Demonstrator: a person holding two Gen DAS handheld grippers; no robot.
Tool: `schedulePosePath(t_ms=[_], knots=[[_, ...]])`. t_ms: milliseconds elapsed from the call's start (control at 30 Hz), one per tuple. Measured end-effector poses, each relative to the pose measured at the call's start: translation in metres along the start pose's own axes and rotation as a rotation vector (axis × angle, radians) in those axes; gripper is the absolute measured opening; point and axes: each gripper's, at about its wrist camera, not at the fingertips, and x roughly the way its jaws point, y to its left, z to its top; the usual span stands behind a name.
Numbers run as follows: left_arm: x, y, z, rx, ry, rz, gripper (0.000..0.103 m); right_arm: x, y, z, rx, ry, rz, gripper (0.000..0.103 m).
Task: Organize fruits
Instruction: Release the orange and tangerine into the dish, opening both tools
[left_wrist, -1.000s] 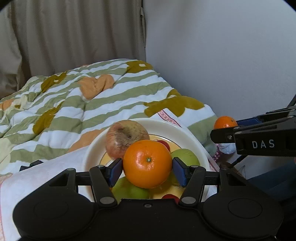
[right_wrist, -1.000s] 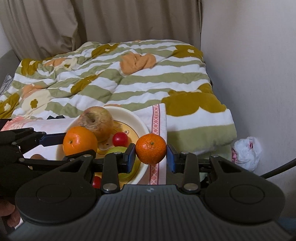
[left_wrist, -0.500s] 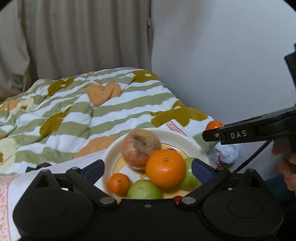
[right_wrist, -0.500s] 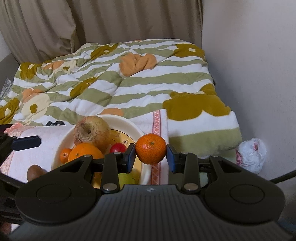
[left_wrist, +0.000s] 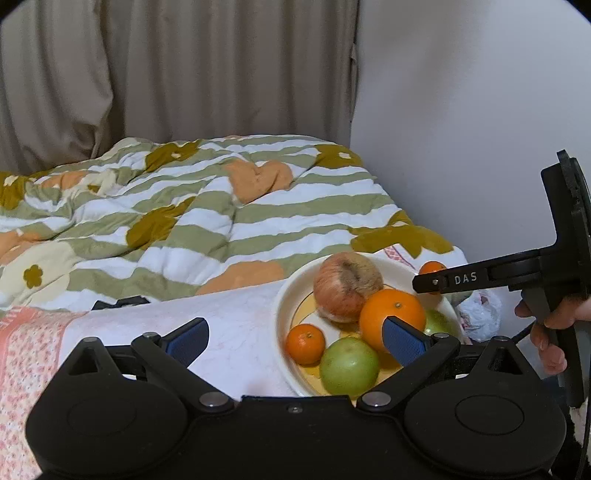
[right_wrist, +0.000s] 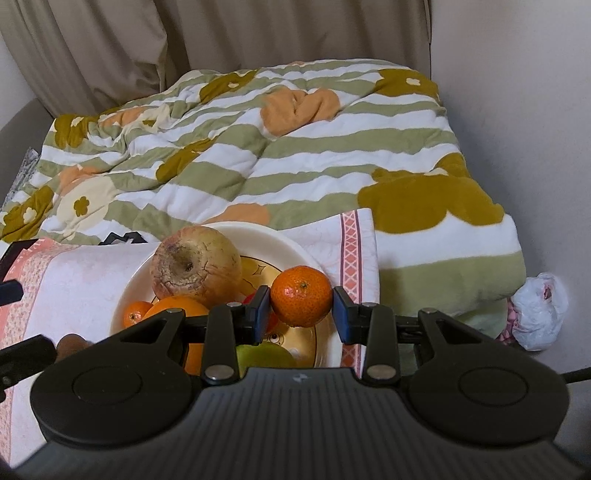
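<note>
Bedside plate (right_wrist: 288, 243) lies under right tool (right_wrist: 301, 308) clamping mandarin (right_wrist: 301, 295); left tool (left_wrist: 295, 338) gapes.

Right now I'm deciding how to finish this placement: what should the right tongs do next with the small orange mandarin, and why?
Probably lower the right tongs a little and release. They grip the small orange mandarin just above the cream plate, over a bare patch beside the wrinkled apple. The left tongs are open and empty.

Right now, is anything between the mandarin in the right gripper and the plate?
Nothing visible blocks it. The right gripper holds the mandarin just above the plate, over its right side, where bare plate shows. The wrinkled apple and big orange sit further left.
</note>
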Motion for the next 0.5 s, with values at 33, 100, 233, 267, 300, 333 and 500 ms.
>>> schedulePosePath(t_ms=[33,100,233,267,300,333,500], knots=[[-0.001,0.001,-0.001,-0.004,0.0,0.005,0.102,0.001,0.0,0.0,0.002,0.002,0.002,0.053],[-0.003,0.004,-0.003,-0.015,0.002,0.012,0.102,0.001,-0.001,0.0,0.002,-0.001,0.004,0.053],[-0.008,0.006,-0.008,-0.032,0.002,0.023,0.102,-0.004,-0.001,0.001,0.009,-0.02,0.004,0.083],[-0.01,0.006,-0.009,-0.034,0.002,0.026,0.102,-0.007,-0.002,0.0,0.014,-0.033,-0.005,0.091],[-0.011,0.006,-0.009,-0.037,0.001,0.029,0.102,-0.011,-0.001,0.0,0.017,-0.047,-0.008,0.101],[-0.013,0.006,-0.01,-0.041,-0.001,0.03,0.102,-0.015,-0.001,-0.001,0.018,-0.058,-0.006,0.103],[-0.024,0.007,-0.013,-0.059,-0.012,0.042,0.102,-0.03,-0.001,-0.003,0.014,-0.066,-0.013,0.103]])
